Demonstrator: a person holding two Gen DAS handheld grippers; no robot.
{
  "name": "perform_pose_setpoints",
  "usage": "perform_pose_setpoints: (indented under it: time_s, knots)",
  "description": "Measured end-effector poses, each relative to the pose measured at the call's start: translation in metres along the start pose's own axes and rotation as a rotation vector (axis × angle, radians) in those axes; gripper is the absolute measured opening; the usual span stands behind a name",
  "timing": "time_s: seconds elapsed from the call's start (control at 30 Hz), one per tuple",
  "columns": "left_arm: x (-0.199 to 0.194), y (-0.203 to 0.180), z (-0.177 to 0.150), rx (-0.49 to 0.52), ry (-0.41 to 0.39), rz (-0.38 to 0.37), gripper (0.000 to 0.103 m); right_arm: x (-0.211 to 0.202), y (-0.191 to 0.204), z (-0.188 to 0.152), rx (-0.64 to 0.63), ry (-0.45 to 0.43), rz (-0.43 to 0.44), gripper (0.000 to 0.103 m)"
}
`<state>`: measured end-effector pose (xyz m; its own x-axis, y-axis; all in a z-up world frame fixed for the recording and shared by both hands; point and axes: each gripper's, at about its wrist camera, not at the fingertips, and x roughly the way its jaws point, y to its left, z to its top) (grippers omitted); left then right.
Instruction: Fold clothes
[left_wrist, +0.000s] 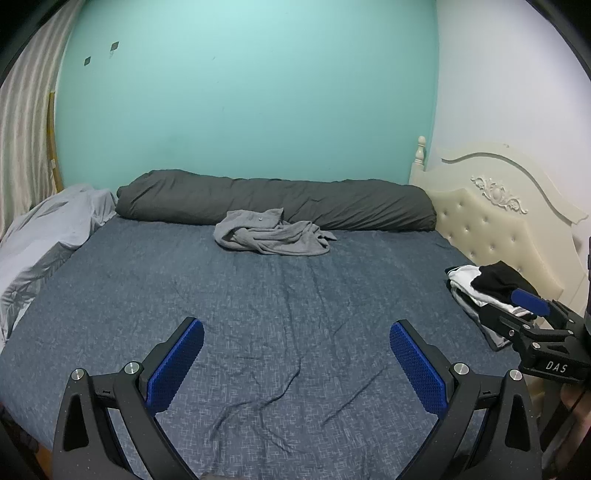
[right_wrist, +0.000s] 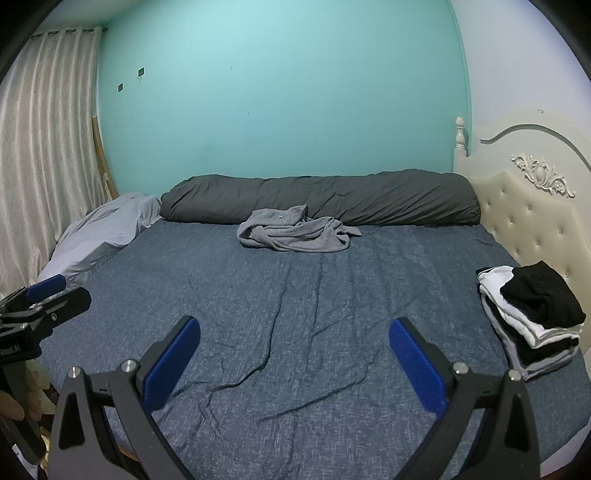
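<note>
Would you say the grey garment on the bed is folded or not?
Not folded: the grey garment lies crumpled in a loose heap beside the dark bolster.

Crumpled grey garment on blue crosshatch-patterned bedsheet; dark grey rolled duvet far; black-and-white folded stack right.

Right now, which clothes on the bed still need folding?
The grey garment, crumpled beside the dark rolled duvet. The black-and-white stack by the headboard is already folded.

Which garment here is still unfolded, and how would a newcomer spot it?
On the blue bed sheet, look to the far side, where a long dark grey bolster lies along the teal wall. The crumpled light grey garment lies against it, unlike the neat black-and-white folded stack by the headboard.
</note>
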<state>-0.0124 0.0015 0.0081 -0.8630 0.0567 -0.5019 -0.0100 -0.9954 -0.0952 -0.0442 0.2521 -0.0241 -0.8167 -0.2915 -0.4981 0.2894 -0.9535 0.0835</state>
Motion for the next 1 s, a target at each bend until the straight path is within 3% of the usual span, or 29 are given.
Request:
perform_pose_setpoints:
  time_s: [1.0]
  knots:
    - [0.0033,-0.0084,-0.0059,0.009,-0.01,-0.005,0.103,-0.0043,-0.0009,0.0041,0.01,-0.004,0.0,0.103]
